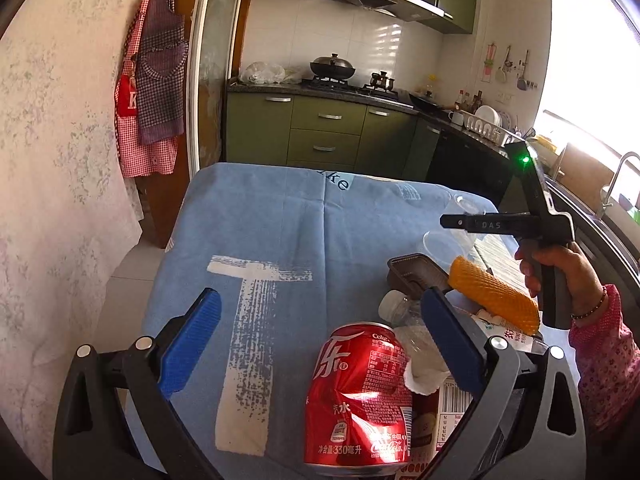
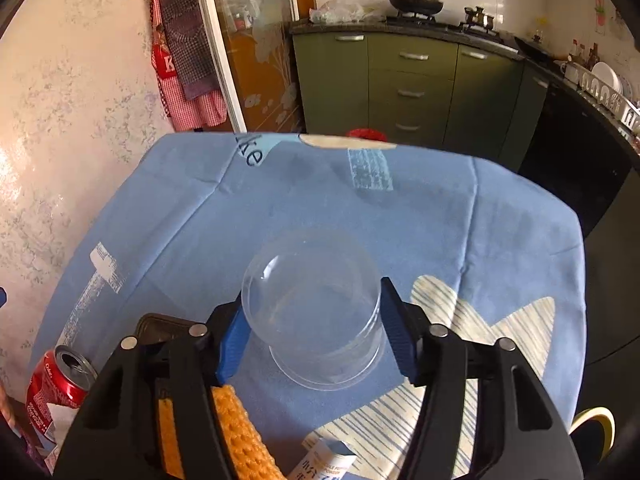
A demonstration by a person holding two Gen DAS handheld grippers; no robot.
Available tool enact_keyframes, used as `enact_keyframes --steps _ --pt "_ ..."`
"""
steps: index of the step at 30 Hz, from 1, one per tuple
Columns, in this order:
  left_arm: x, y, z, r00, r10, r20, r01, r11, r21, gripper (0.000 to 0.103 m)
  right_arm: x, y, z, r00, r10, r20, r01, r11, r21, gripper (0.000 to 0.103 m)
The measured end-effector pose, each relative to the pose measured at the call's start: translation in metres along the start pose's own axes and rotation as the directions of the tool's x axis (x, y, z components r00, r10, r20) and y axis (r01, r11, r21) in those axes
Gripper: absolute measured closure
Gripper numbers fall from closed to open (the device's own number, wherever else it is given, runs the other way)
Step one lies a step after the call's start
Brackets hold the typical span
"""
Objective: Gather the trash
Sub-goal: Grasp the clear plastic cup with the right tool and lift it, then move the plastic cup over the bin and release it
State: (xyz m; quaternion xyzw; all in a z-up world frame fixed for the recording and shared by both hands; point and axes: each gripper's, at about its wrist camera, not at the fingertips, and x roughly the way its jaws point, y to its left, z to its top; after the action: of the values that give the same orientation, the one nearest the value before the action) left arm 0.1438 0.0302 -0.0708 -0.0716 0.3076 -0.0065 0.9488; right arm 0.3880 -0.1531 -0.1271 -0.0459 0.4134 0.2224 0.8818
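Observation:
A dented red Coca-Cola can (image 1: 358, 400) stands on the blue tablecloth (image 1: 280, 232) between the fingers of my left gripper (image 1: 320, 344), which is open around it without touching. A clear plastic cup (image 2: 314, 308) stands upside down on the cloth. My right gripper (image 2: 314, 336) has a blue finger on each side of the cup, touching or almost touching its wall. The right gripper also shows in the left wrist view (image 1: 452, 222), above the cup. An orange foam net (image 1: 494, 296), a black tray (image 1: 418, 276), an empty clear bottle (image 1: 404, 316) and paper packaging lie beside the can.
The table stands against a pale wall (image 1: 60, 160) on the left. Green kitchen cabinets (image 1: 324, 132) with a stove and wok are behind. A sink counter (image 1: 600, 200) runs along the right. A red object (image 2: 366, 134) sits on the floor past the table's far edge.

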Motion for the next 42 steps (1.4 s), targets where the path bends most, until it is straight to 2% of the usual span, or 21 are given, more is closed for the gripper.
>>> enact_keyframes --steps 4,8,11,14,17,22,25,27,30,31,33,35,42 --pt "-0.005 -0.006 -0.001 1.0 -0.004 0.005 0.004 1.0 0.012 0.005 -0.037 -0.003 0.0 0.997 -0.009 0.078 0.008 1.0 0.016 0.047" --pt "-0.014 -0.014 -0.002 1.0 -0.011 0.013 0.01 1.0 0.027 0.005 -0.091 -0.011 -0.01 0.983 -0.046 0.175 0.038 0.998 0.048 0.047" --pt "-0.02 -0.018 -0.002 1.0 -0.011 0.022 0.011 0.999 0.039 0.005 -0.136 -0.025 -0.033 0.971 -0.075 0.227 0.054 0.994 0.097 0.046" --pt "-0.025 -0.022 -0.003 0.999 -0.03 0.021 0.029 0.999 0.042 0.005 -0.175 -0.046 -0.069 0.954 -0.154 0.256 0.111 0.978 0.175 0.046" --pt "-0.027 -0.028 -0.004 0.998 -0.053 0.013 0.053 0.997 0.05 0.005 -0.203 -0.074 -0.11 0.932 -0.269 0.243 0.197 0.939 0.283 0.046" --pt "-0.034 -0.048 -0.007 0.997 -0.076 0.014 0.074 0.993 0.094 0.005 -0.219 -0.127 -0.179 0.882 -0.452 0.132 0.353 0.821 0.449 0.045" --pt "-0.04 -0.059 -0.007 0.996 -0.086 0.017 0.084 0.989 0.119 0.005 -0.217 -0.159 -0.209 0.858 -0.51 0.062 0.411 0.753 0.514 0.045" --pt "-0.043 -0.066 -0.007 0.996 -0.089 0.02 0.086 0.987 0.134 0.005 -0.211 -0.174 -0.222 0.851 -0.525 0.028 0.427 0.721 0.545 0.045" --pt "-0.048 -0.076 -0.006 0.996 -0.092 0.02 0.088 0.984 0.155 0.005 -0.199 -0.202 -0.237 0.849 -0.529 -0.011 0.435 0.686 0.584 0.044" --pt "-0.049 -0.079 -0.007 0.995 -0.095 0.018 0.091 0.982 0.163 0.005 -0.194 -0.208 -0.241 0.854 -0.519 -0.013 0.426 0.686 0.59 0.044" --pt "-0.05 -0.084 -0.007 0.995 -0.101 0.01 0.097 0.98 0.173 0.005 -0.179 -0.221 -0.244 0.868 -0.495 -0.038 0.418 0.686 0.596 0.034" --pt "-0.05 -0.089 -0.008 0.994 -0.106 0.001 0.104 0.978 0.182 0.005 -0.171 -0.232 -0.251 0.877 -0.478 -0.049 0.401 0.673 0.621 0.032" --pt "-0.041 -0.098 -0.015 0.993 -0.111 -0.04 0.117 0.969 0.218 0.005 -0.183 -0.212 -0.262 0.887 -0.462 0.004 0.353 0.683 0.639 0.029"
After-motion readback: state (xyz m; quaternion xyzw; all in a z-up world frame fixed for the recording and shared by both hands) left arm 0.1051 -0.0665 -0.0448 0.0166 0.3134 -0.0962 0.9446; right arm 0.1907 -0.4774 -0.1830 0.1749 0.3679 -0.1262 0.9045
